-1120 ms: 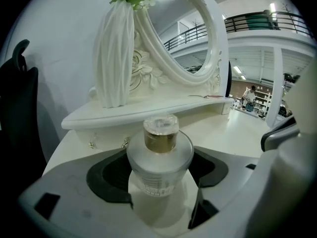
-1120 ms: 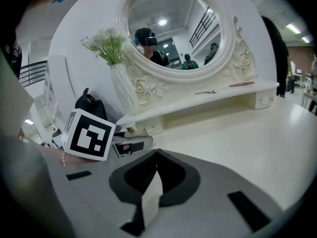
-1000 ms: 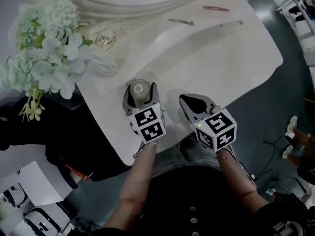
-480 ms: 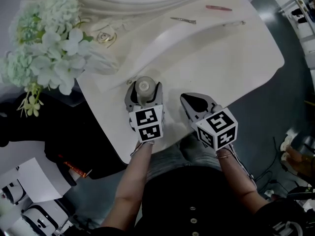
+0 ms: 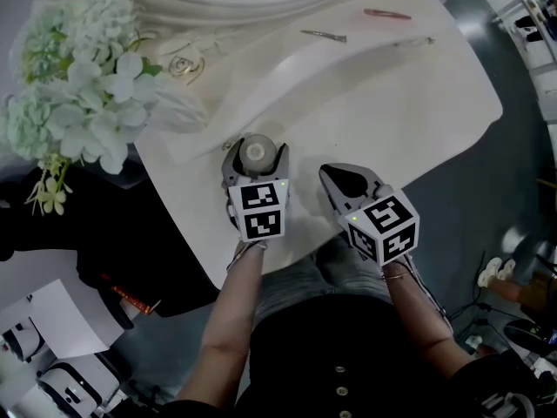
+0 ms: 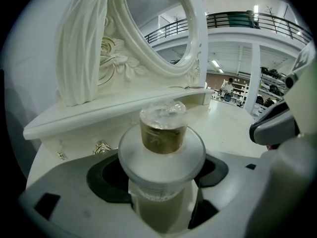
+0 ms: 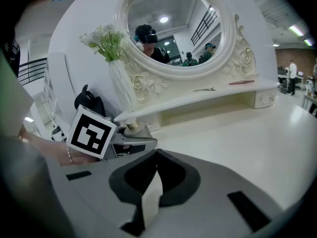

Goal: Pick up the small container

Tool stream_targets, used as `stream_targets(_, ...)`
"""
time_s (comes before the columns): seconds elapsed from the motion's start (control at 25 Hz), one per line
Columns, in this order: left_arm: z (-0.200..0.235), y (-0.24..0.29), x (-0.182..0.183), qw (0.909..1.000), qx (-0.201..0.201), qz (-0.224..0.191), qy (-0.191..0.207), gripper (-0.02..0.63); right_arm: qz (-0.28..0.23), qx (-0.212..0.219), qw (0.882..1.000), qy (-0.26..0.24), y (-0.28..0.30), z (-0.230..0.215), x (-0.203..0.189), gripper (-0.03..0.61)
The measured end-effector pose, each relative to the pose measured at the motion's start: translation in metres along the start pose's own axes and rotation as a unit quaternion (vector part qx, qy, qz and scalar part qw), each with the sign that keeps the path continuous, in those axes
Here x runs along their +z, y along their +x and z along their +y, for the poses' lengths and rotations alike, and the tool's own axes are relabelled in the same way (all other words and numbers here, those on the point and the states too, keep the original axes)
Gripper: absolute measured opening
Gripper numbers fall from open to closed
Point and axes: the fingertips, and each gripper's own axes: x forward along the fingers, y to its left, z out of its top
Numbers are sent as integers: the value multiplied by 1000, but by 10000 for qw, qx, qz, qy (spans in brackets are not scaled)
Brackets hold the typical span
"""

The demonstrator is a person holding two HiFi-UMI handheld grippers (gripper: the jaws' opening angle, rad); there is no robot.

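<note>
Frosted glass with a gold cap: that is the small container (image 6: 162,148), and you have it between the jaws of your left gripper (image 5: 255,158). The left gripper view shows both jaws drawn in against the jar's pale body just below its wide shoulder, one on each side, with the cap standing upright above them. In the head view it sits at the near left part of the white dressing table (image 5: 392,120), close to the near edge and in front of the raised shelf.

So the reach and the grasp look done to me. What I can't settle is the lift: the jar's base is hidden behind the jaws in every view, so I cannot tell whether it rests on the table or has cleared it. I'd judge that raising it straight up is what's left.

Your right gripper (image 5: 339,178) hangs just to the right of the left one, over the same near edge, its jaws pressed together with nothing between them; it has no part in this grasp.

Keep an eye on the white flowers (image 5: 83,85) to the far left, and the hair clips (image 5: 324,36) on the far shelf are well apart from your work
</note>
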Motion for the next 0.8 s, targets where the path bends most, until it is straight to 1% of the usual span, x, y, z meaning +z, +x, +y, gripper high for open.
stream_targets(0.36,1,3,-2,9998,100,152,106,314,35,28,10000,1,2,-1,1,2)
stream_targets(0.56,0,3,-4,9996,-46,234,172,314,10,21,10000,-6,2,0,3,2)
stream_targets(0.6,0,2,-3,9996,-110,238,135,314,6,20,10000,-17,2,1,3,2)
stream_targets(0.72,-2,-3,-4,9992,-323,179,-139,314,-11,7,10000,-45,2,2,4,2)
stream_targets(0.8,-4,-8,-4,9988,-419,118,-219,314,-29,5,10000,-63,2,4,4,2)
